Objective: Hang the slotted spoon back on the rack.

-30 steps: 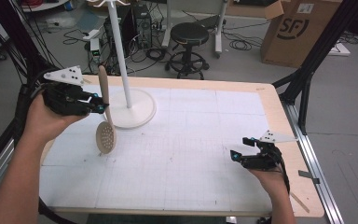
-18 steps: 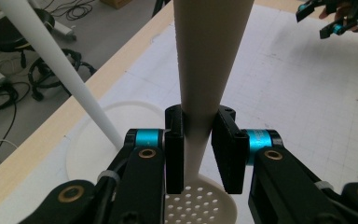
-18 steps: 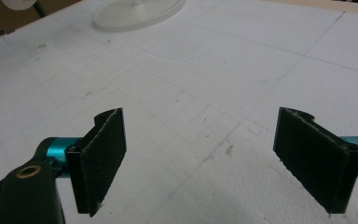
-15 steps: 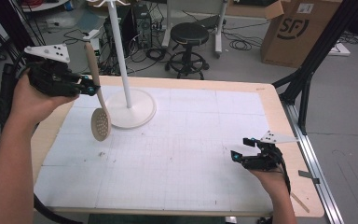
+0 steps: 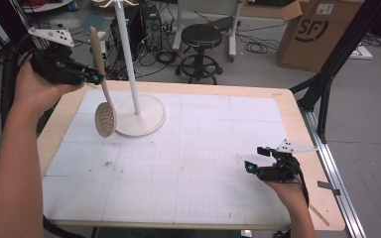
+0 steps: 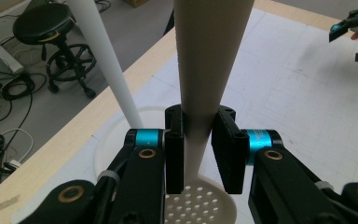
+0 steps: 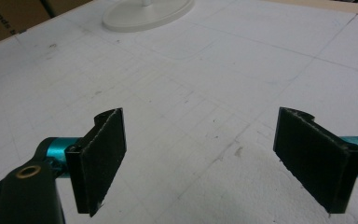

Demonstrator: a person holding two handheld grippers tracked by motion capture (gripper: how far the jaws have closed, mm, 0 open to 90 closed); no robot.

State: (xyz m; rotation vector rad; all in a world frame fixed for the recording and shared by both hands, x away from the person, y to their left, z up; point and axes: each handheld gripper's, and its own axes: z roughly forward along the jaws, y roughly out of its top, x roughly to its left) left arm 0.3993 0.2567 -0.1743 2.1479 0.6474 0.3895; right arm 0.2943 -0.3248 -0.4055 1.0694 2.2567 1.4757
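A beige slotted spoon (image 5: 104,106) hangs upright in the air at the table's far left, perforated bowl down. My left gripper (image 5: 95,78) is shut on its handle (image 6: 198,88); the bowl (image 6: 198,207) shows below the jaws in the left gripper view. A white stand with a round base (image 5: 146,119) and a thin pole (image 5: 128,54) rises just right of the spoon. Over the near right part of the mat my right gripper (image 5: 255,157) stands open, with bare mat between its pads (image 7: 198,158).
A white gridded mat (image 5: 188,163) covers the wooden table (image 5: 297,124). A black stool (image 5: 202,47), a cardboard box (image 5: 317,32) and cables lie on the floor beyond the far edge. A black frame leg (image 5: 325,84) stands at the right.
My left gripper has lifted the spoon higher and carried it left and farther back, away from the mat. The right gripper has stayed put.
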